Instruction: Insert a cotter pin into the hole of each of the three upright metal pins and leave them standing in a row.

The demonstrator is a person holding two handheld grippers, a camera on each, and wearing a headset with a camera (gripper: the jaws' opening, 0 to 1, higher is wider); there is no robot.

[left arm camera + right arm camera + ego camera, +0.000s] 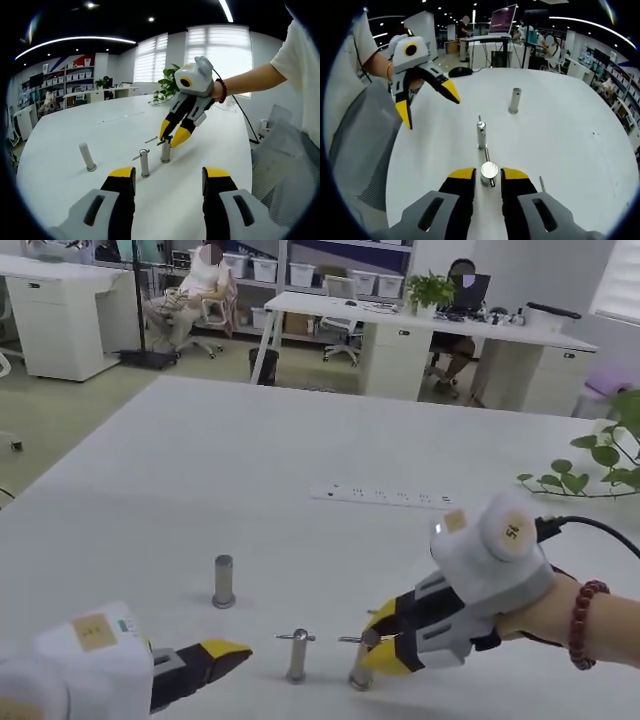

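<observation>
On the white table (300, 440) three metal pins stand upright in a slightly bent row. The right gripper (378, 638) is at the end pin (489, 171) of the row. Its jaws are open only a little, and the top of this pin sits between the two yellow tips. In the right gripper view a thin gap shows on each side of the pin, so the jaws seem to hold nothing, but I cannot tell if the pads touch it lower down. A cotter pin (350, 640) passes through the top of this pin and its end sticks out on the side.

The middle pin (481, 134) stands just beside it and carries its own cotter pin (296, 637) across the top. The third pin (223, 581) stands more apart from the others and looks like a plain cylinder.

The left gripper (431, 110) hangs above the table near the row, not touching any pin. Its jaws are spread wide and there is nothing between them.

One loose cotter pin (541, 184) lies flat on the table close to the right gripper. A white power strip (385, 496) lies farther back, and a green plant (600, 465) reaches in at the table edge
</observation>
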